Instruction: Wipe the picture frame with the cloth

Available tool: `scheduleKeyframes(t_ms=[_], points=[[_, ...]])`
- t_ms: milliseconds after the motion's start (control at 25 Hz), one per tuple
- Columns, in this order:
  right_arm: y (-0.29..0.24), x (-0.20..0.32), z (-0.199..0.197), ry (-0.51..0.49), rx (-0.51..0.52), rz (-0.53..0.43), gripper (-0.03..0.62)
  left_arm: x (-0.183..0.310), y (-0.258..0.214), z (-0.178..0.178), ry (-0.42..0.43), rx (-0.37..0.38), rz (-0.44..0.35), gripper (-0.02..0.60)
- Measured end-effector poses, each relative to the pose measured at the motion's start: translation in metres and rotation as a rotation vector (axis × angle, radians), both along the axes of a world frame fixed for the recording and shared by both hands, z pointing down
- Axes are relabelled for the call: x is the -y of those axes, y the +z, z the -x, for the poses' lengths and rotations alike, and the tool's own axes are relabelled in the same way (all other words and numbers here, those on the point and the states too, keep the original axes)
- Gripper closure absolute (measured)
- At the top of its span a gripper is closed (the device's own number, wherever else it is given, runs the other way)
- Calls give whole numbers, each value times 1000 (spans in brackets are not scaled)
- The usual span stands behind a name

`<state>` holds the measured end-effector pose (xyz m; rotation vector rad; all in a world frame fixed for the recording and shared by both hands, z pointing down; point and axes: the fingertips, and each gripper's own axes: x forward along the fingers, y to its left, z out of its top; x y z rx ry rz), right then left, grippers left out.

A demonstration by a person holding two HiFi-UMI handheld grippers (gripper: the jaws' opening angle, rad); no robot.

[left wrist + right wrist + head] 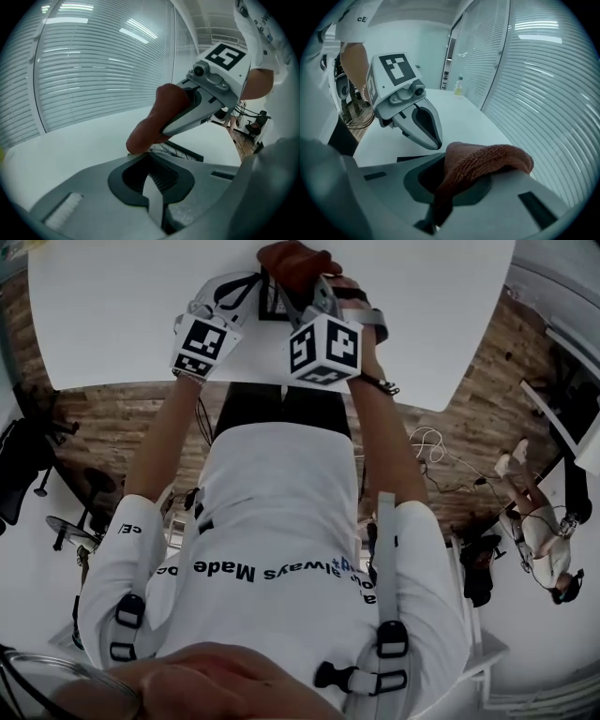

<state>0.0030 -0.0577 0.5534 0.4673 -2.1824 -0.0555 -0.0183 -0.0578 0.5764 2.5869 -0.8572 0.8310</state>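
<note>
A black picture frame lies on the white table between my two grippers. My left gripper reaches it from the left. In the left gripper view its jaws stand closed right at the near edge of the frame, apparently pinching it. My right gripper is shut on a reddish-brown cloth. The cloth hangs from the right gripper and presses down on the frame. In the right gripper view the cloth bulges over the jaws of the right gripper, with the left gripper just beyond.
A small bottle stands at the table's far end beside a wall of glass and blinds. The table's near edge runs above a wood floor with cables, chairs, and another person at the right.
</note>
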Motion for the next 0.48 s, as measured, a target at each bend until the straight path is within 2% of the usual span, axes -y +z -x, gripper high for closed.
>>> scheduleKeyframes(t_ms=[240,480], points=[[38,9,4,-79,-110,65,574,-6,34,2,18,69,35,580],[56,6,-3,-137,-194,142,574,-9,34,-4,19,69,46,580]])
